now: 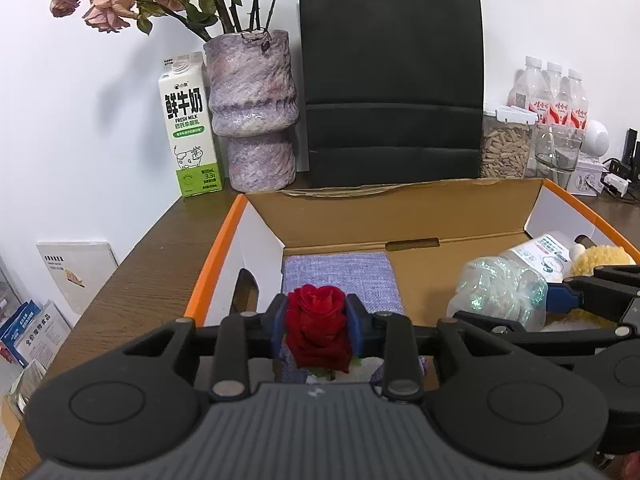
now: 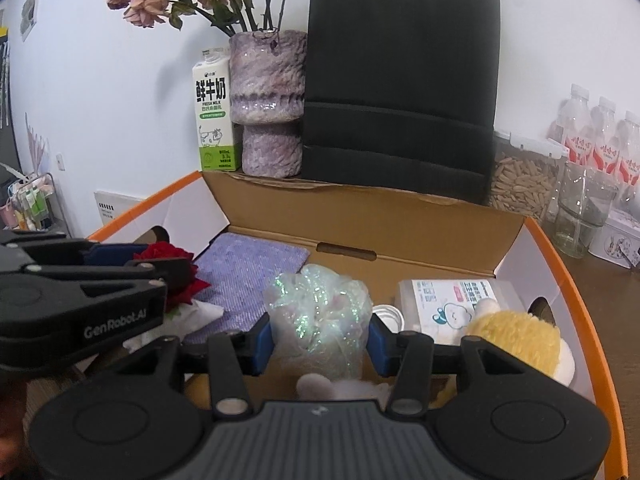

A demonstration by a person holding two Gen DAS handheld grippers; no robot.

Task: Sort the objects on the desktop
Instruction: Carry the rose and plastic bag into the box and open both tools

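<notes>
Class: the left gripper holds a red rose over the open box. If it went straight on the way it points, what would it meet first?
Probably the purple woven cloth lying in the cardboard box, straight beyond the left gripper and its red rose; depth is unclear, so the box's back wall could come first.

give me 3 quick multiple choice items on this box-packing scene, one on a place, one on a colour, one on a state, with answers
1. Where does the milk carton stand?
A. left of the vase
B. inside the cardboard box
C. on the black paper bag

2. What colour is the rose between the left gripper's pads?
A. yellow
B. red
C. white

3. What state is the right gripper in?
A. empty and wide open
B. out of view
C. closed on the iridescent bundle

Answers:
1. A: the carton stands on the desk beside the vase's left.
2. B: the petals are deep red.
3. C: both blue pads press the bundle's sides.
</notes>
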